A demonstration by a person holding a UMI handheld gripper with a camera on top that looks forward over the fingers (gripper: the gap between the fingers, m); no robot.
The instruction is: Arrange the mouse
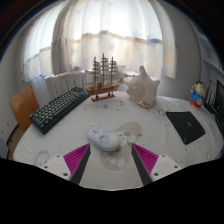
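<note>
A white mouse point(103, 137) lies on the round white table point(150, 125), just ahead of my fingers and slightly nearer the left one. My gripper point(111, 160) is open and empty, with the pink pads point(76, 157) wide apart on either side below the mouse. A black mouse mat point(186, 126) lies to the right, beyond the right finger. A black keyboard point(59, 108) lies to the left at an angle.
A wooden model ship point(103, 78) stands at the back of the table. A white shell-like ornament point(143, 88) stands right of it. A small toy figure point(198, 94) is at the far right. A wooden chair point(22, 110) stands at the left. Curtained windows are behind.
</note>
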